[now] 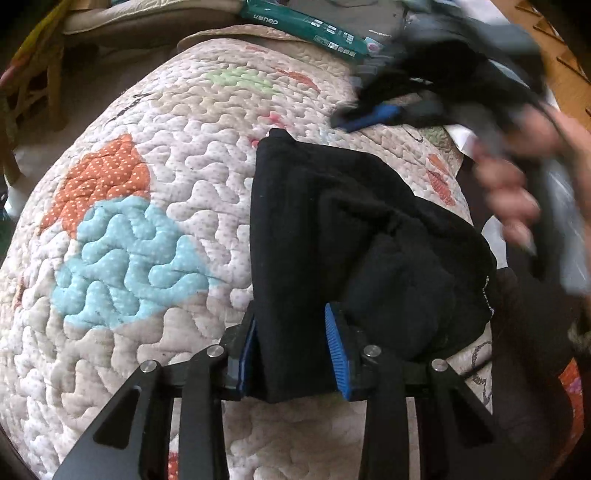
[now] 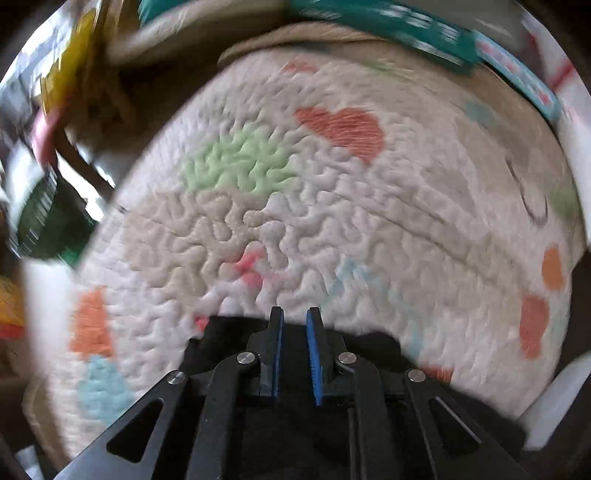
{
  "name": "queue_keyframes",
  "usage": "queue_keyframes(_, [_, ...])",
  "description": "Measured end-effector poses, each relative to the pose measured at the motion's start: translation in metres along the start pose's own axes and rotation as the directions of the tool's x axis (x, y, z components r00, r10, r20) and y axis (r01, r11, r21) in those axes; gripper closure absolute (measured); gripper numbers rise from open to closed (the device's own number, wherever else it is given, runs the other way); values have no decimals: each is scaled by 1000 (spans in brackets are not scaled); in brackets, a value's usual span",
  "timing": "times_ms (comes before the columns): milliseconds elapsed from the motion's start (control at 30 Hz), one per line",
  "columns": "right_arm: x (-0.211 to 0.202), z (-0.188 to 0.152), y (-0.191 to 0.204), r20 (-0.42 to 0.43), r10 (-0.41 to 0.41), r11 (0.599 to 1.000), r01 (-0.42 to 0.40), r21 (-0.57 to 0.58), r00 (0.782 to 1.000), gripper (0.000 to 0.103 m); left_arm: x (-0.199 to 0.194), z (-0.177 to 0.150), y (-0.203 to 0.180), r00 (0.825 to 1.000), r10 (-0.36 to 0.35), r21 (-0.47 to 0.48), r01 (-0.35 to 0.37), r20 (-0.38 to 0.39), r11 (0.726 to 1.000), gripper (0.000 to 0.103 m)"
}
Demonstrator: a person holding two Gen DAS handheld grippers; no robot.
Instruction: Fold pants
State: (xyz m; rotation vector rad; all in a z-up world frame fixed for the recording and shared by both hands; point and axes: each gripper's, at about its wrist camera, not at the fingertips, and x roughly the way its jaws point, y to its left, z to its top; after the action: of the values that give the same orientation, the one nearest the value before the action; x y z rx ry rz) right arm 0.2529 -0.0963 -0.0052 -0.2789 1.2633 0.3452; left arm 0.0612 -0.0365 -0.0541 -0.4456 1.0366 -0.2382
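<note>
The black pants lie bunched in a folded heap on the quilted cover, right of centre in the left wrist view. My left gripper has its blue pads on either side of the near edge of the pants, gripping that fold. My right gripper shows blurred at the upper right, held by a hand, above the far end of the pants. In the right wrist view my right gripper is slightly open with nothing between its fingers; the black pants show just under them.
The quilt has orange, blue and green patches. A teal package lies at its far edge, also in the right wrist view. Wicker furniture and clutter stand off the left side.
</note>
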Motion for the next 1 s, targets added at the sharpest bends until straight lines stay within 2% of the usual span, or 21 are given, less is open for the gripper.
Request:
queue_keyframes(100, [-18,-42,-6,4,29,1000,-29,9,1000,89,-1,-2,-1,1000,1,-7,-1,-5,1000,68])
queue_keyframes(200, [-26,-95,-14,-36,67,997,-65,41,997,89,0,2,-1,1000,5,8,-5,0,1000,68])
queue_keyframes(267, [-22,-133,-28,-62,65,995,-60,82,996,89,3,1,-1,1000,2,27,-2,2,1000,65])
queue_keyframes(333, [-27,-155,-48,-7,117,979,-114,169,993,82,4,-1,-5,1000,0,48,0,8,999,63])
queue_keyframes(400, [-36,-173,-75,31,147,940,-149,307,989,36,4,-3,-8,1000,6,73,-7,13,997,62])
queue_keyframes(433, [-41,-182,-90,48,126,916,-135,378,991,35,4,-3,-9,1000,12,80,-14,15,997,62])
queue_keyframes(500, [-55,-193,-102,85,67,908,-96,409,994,35,4,-3,-9,1000,17,88,-19,20,996,62])
queue_keyframes(633, [-81,-200,-84,178,97,927,-154,342,979,36,5,-5,-13,999,31,110,-34,33,993,60])
queue_keyframes(700, [-75,-195,-63,147,96,949,-135,284,984,37,5,-7,-16,998,45,130,-50,42,990,59])
queue_keyframes(800, [-37,-189,-36,4,-16,977,15,211,1000,37,5,-8,-18,997,56,147,-62,43,987,59])
queue_keyframes(833, [-28,-190,-38,-22,-24,976,28,214,999,37,4,-8,-17,998,55,143,-60,38,988,58])
queue_keyframes(933, [-30,-189,-48,16,3,960,-8,280,1000,34,-2,-6,-11,999,36,101,-37,13,994,56])
queue_keyframes(1000, [-49,-198,-54,93,27,950,-55,308,995,33,-6,-2,-5,1000,13,50,-13,2,999,55])
